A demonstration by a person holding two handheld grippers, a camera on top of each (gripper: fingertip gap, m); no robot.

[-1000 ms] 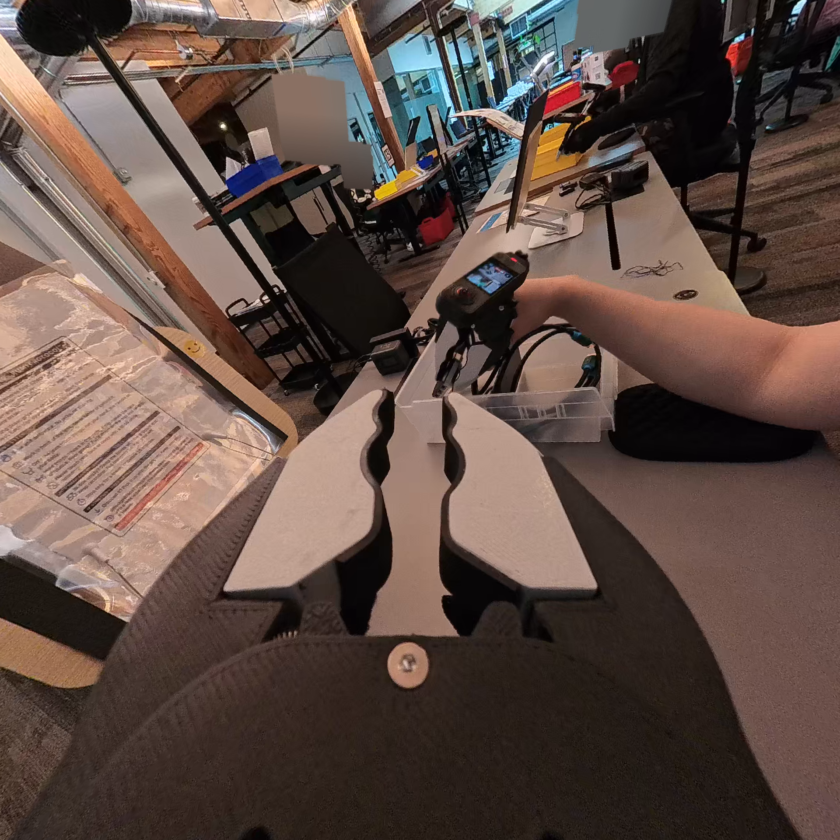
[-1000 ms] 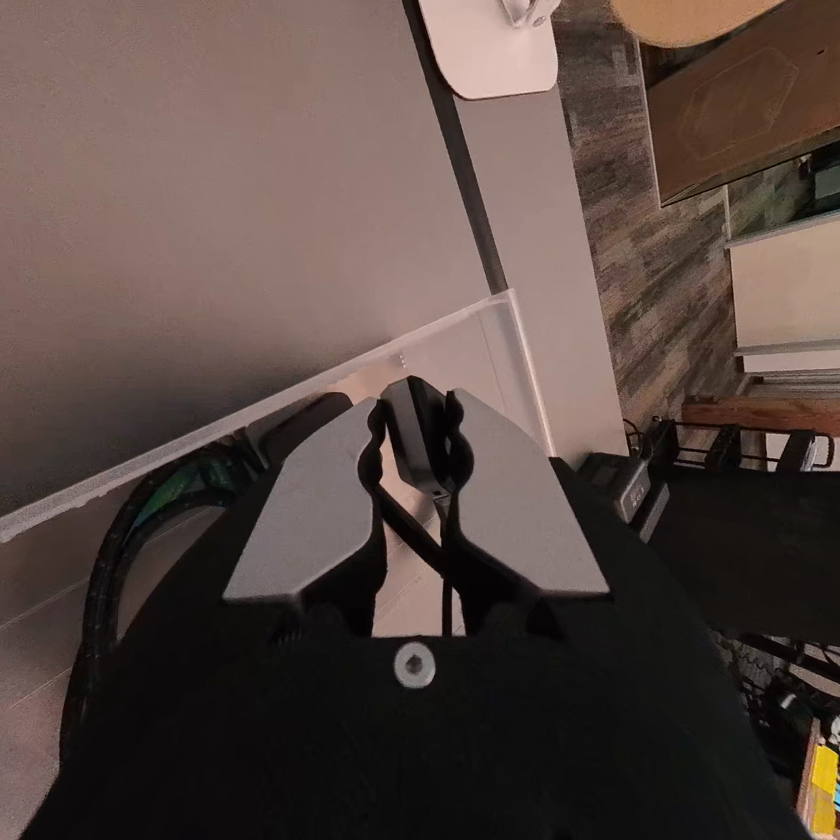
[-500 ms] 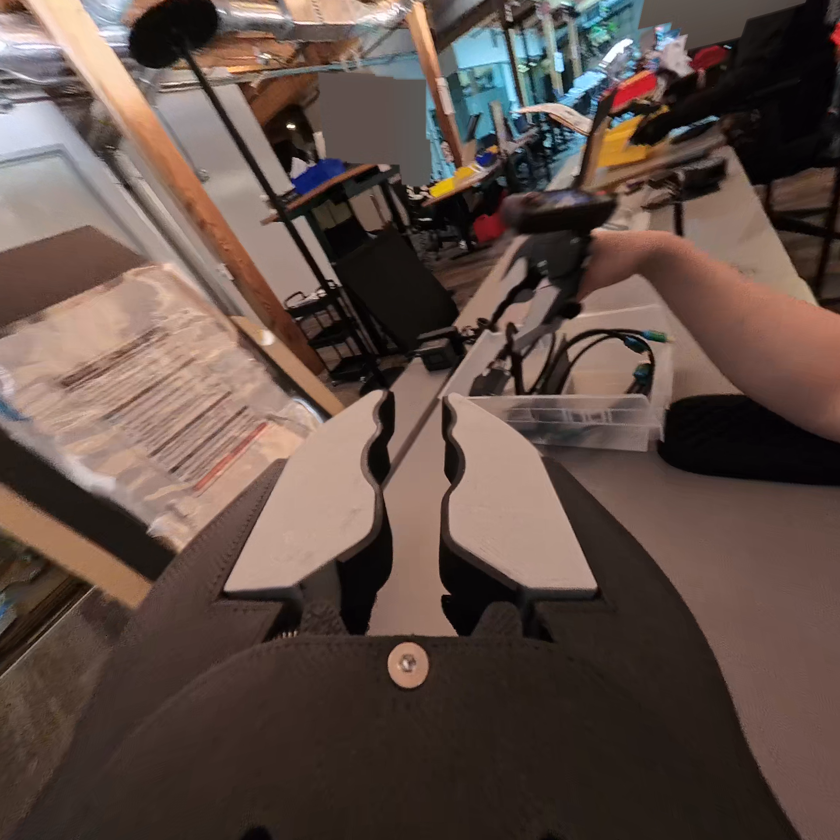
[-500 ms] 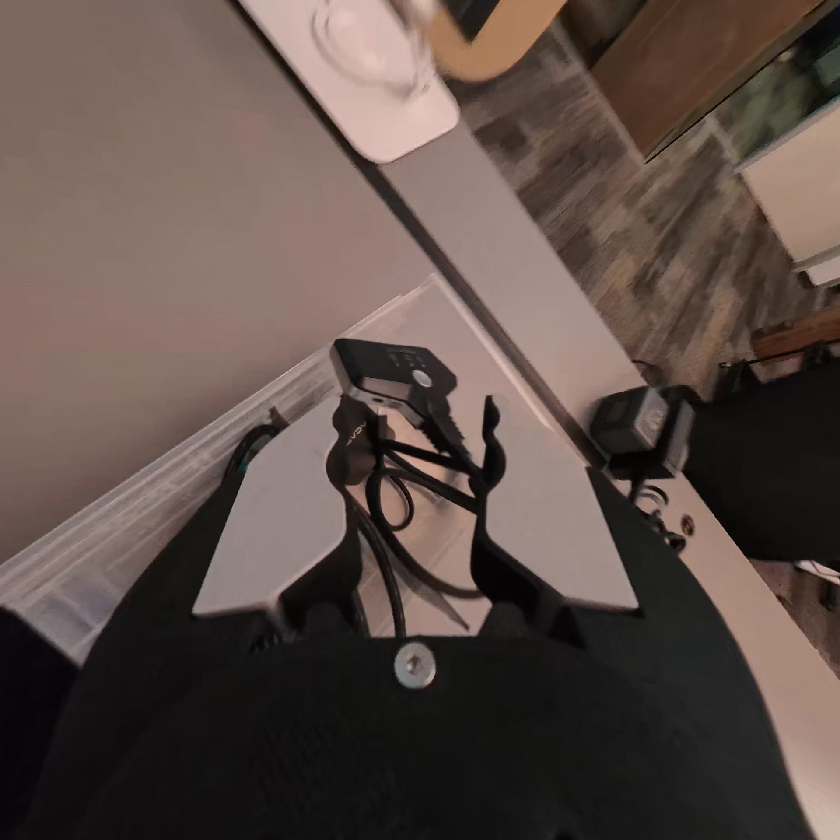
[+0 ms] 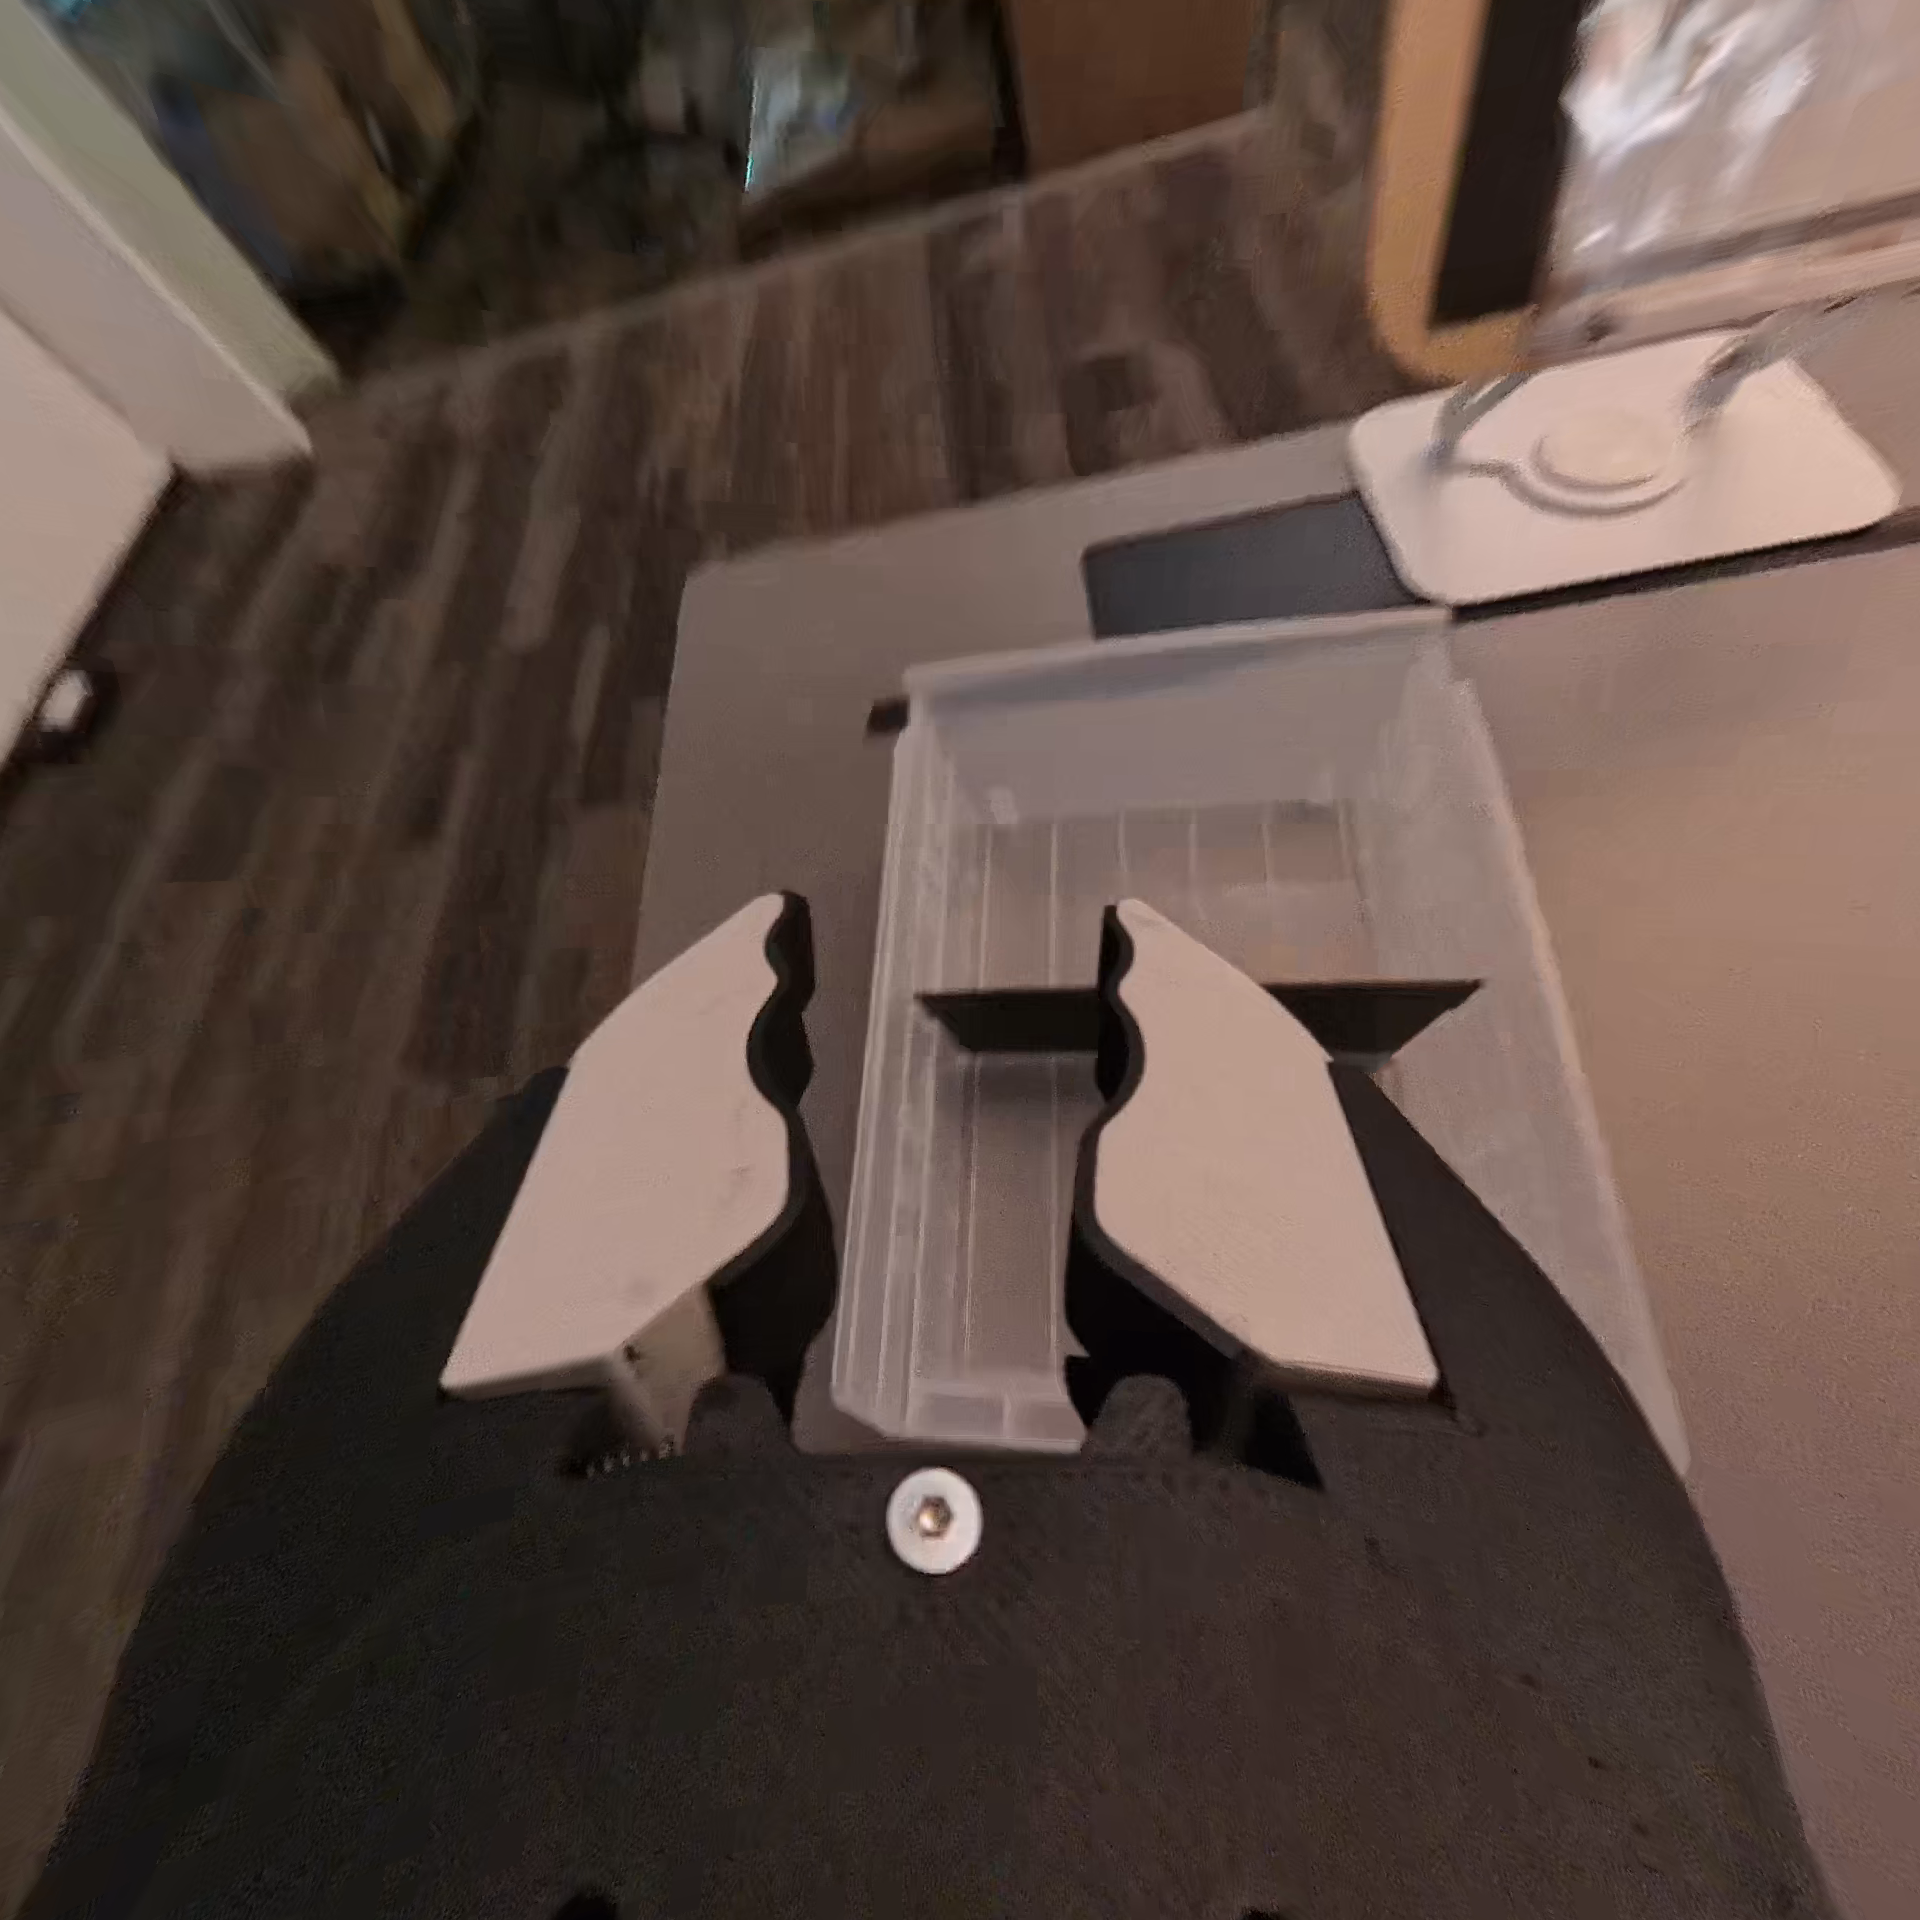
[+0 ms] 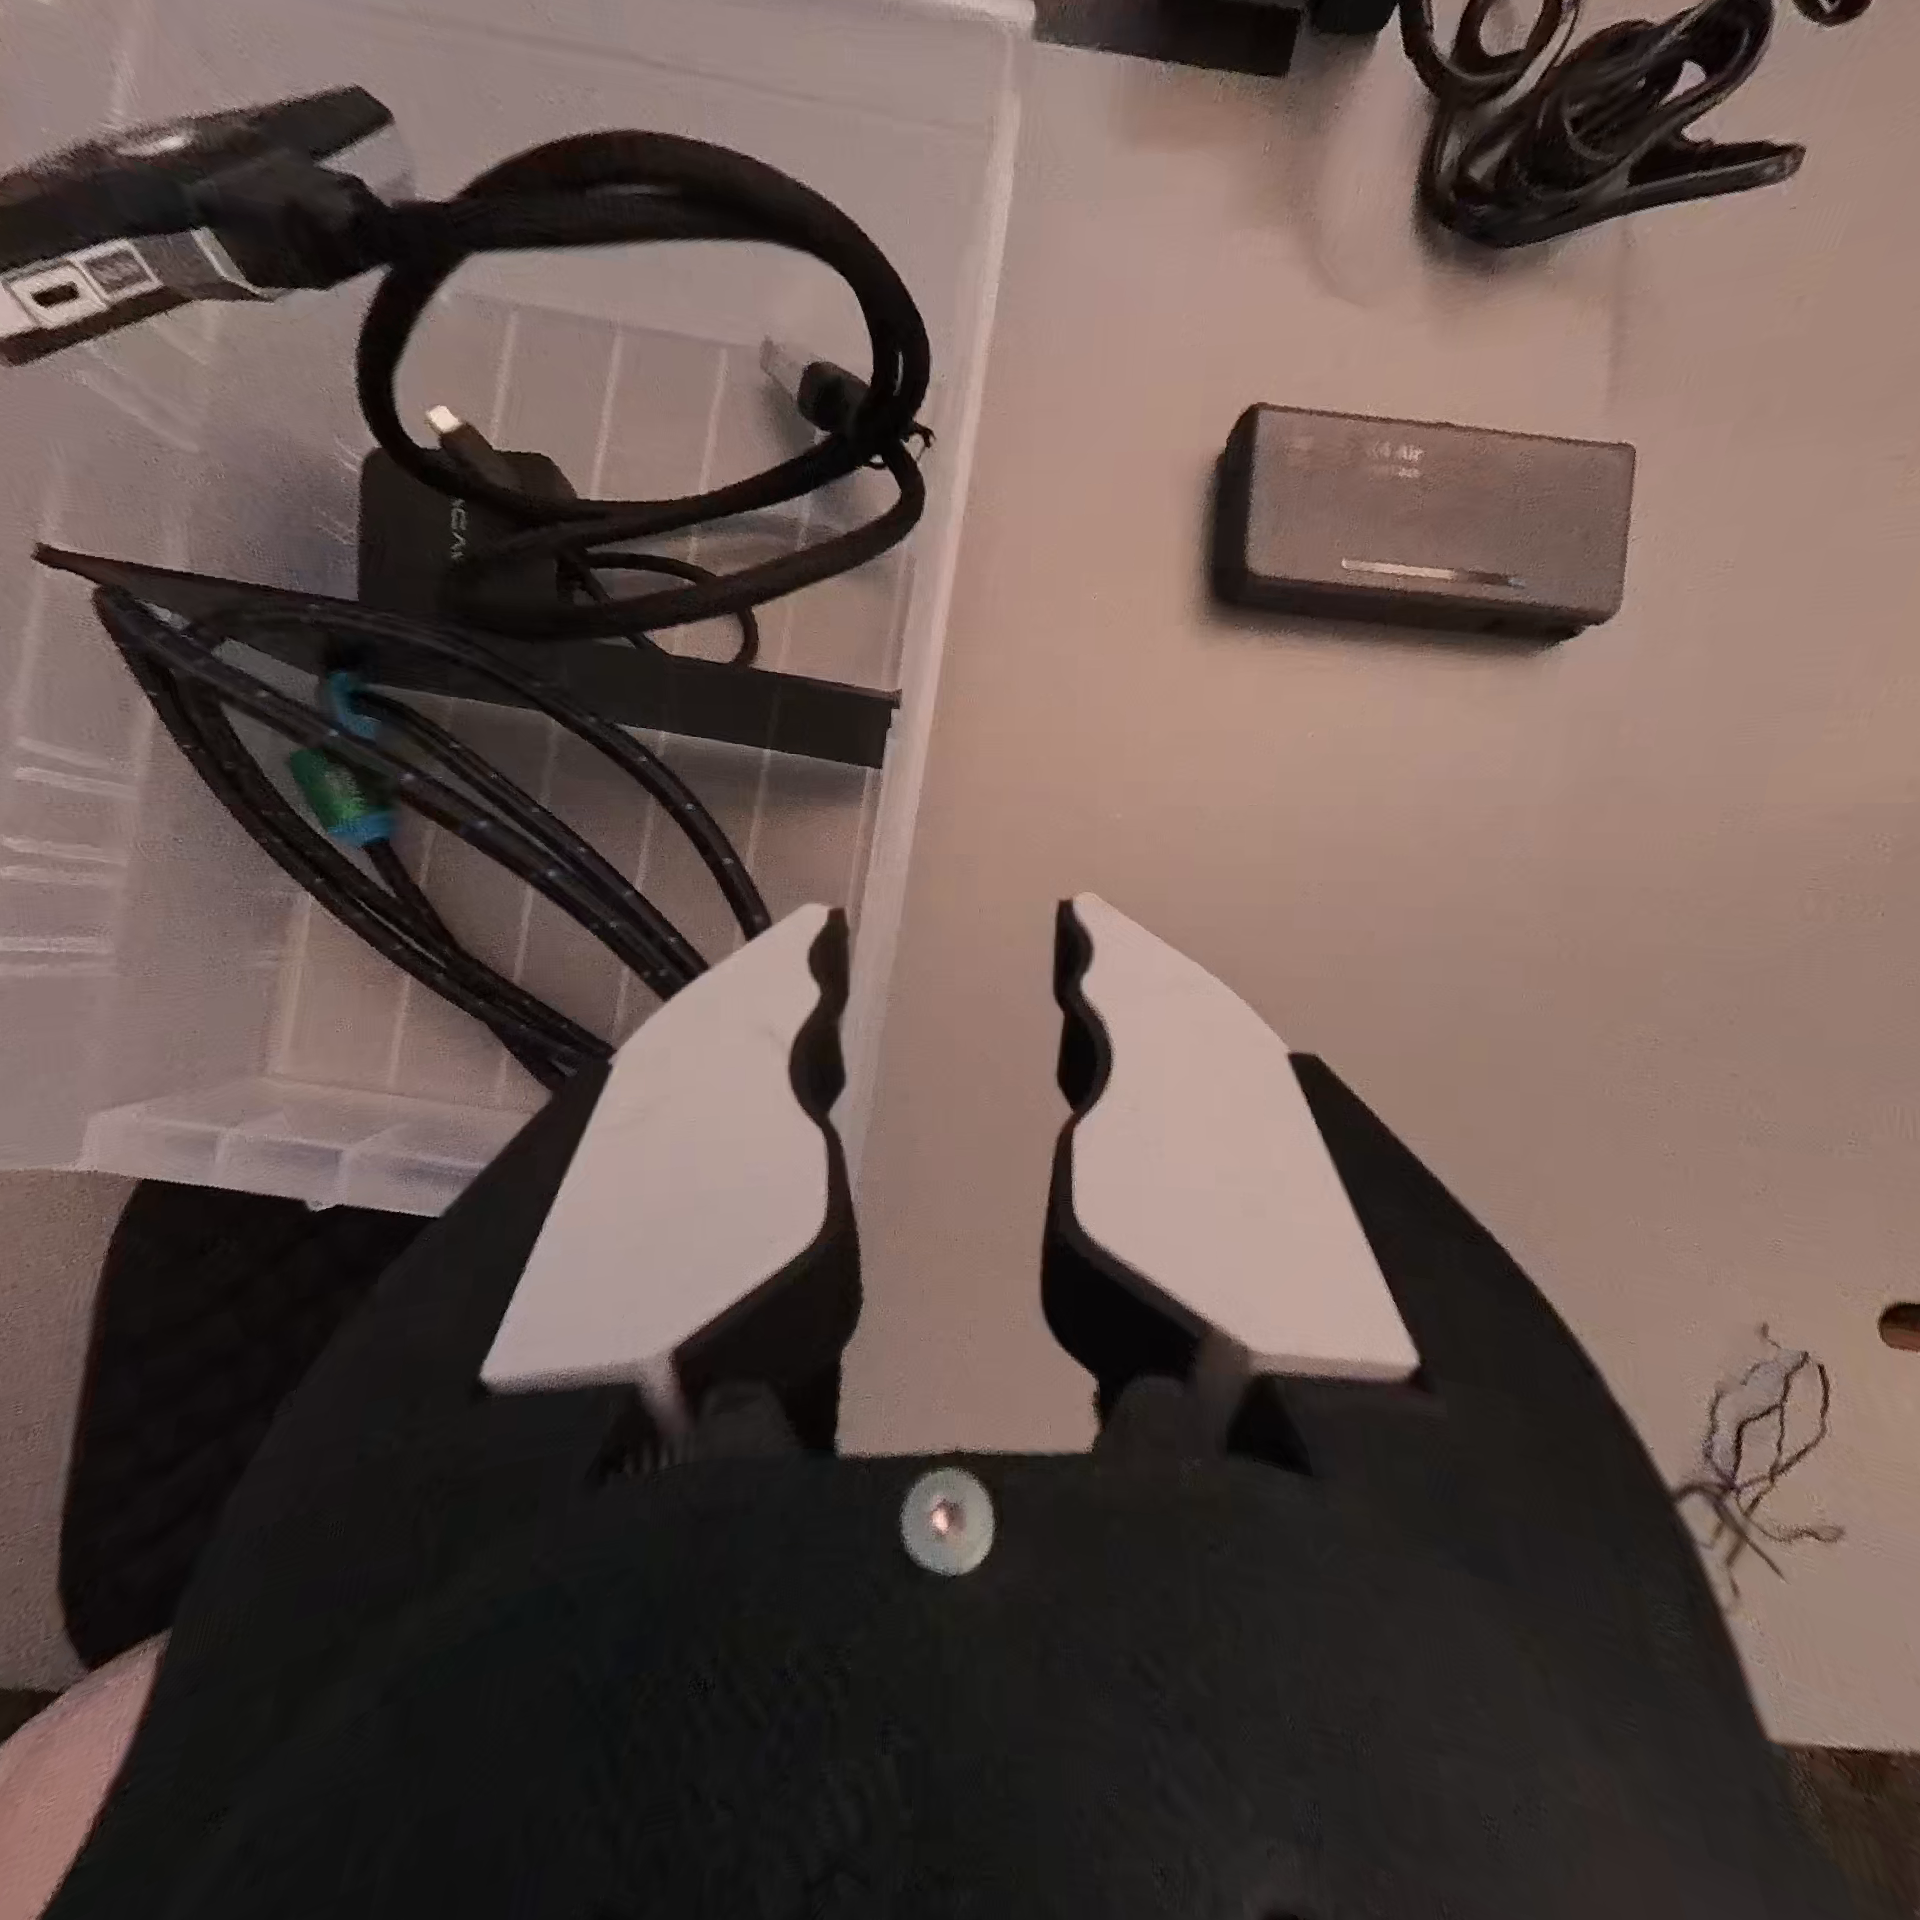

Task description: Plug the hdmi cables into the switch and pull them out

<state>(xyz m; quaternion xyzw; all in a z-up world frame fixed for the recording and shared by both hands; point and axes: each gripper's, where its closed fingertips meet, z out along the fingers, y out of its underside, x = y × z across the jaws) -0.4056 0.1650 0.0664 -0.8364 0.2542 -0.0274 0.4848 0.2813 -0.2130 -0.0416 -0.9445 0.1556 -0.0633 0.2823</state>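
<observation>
Your left gripper (image 5: 951, 914) has two pale grey, flat-faced fingers (image 5: 644, 1153) with wavy black inner edges, set on a black textured body with one silver hex screw (image 5: 933, 1521) at its centre. Your right gripper (image 6: 951, 914) is built alike: pale fingers (image 6: 1216, 1153), black ribbed body, one silver screw (image 6: 945, 1523).

clear bin (image 5: 1507, 831), white stand base (image 5: 1621, 499), blk clip (image 6: 1600, 156)
</observation>
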